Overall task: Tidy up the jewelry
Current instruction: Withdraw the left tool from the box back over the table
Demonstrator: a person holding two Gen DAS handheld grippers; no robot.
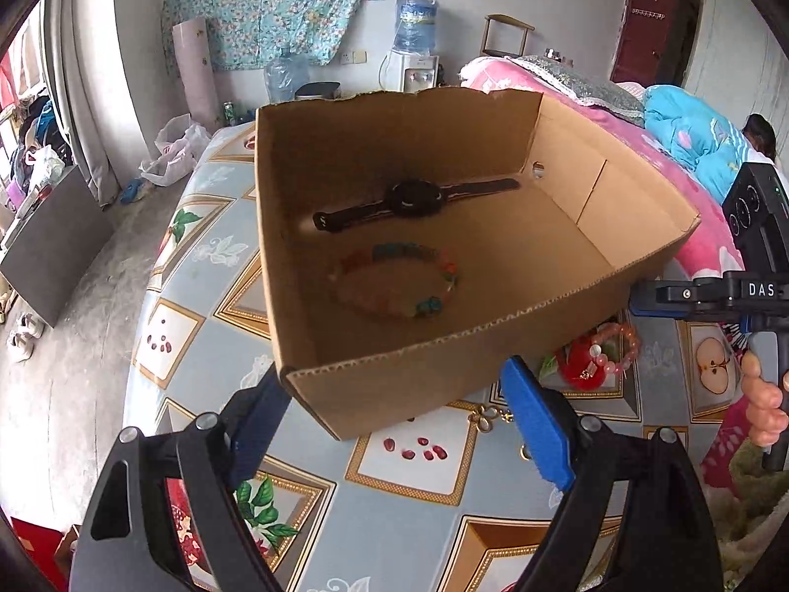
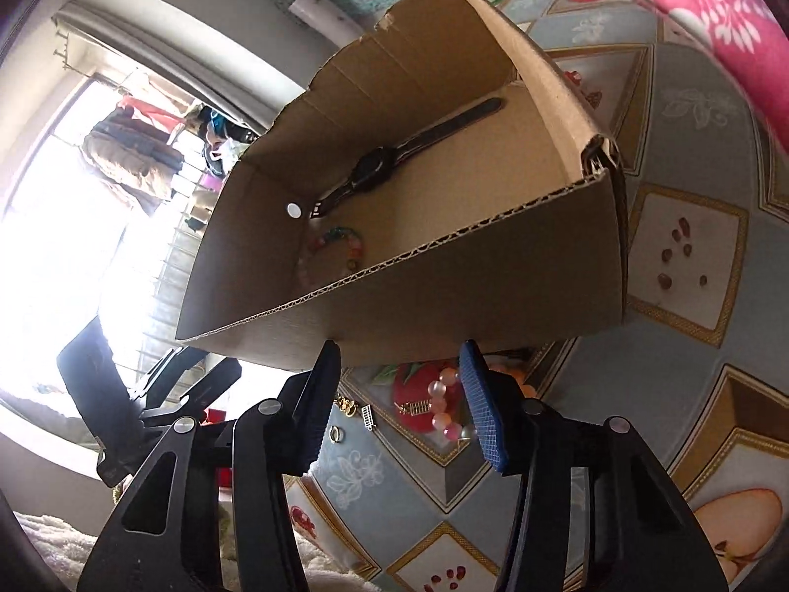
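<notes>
Blue-padded left hand-held gripper [image 1: 402, 417] is standing wide apart, empty, before the cardboard box [image 1: 394, 385]. Right hand-held gripper [image 2: 399, 407], jaws apart, is flanking a pink bracelet [image 2: 446, 407] lying on the patterned surface [image 2: 690, 256]; watch [image 1: 412, 200] and beaded bracelet [image 1: 399, 278] are resting inside the box.

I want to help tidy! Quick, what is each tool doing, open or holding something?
Left tool: open, holding nothing, at the cardboard box.
Right tool: open, holding nothing, above the pink bracelet.
</notes>
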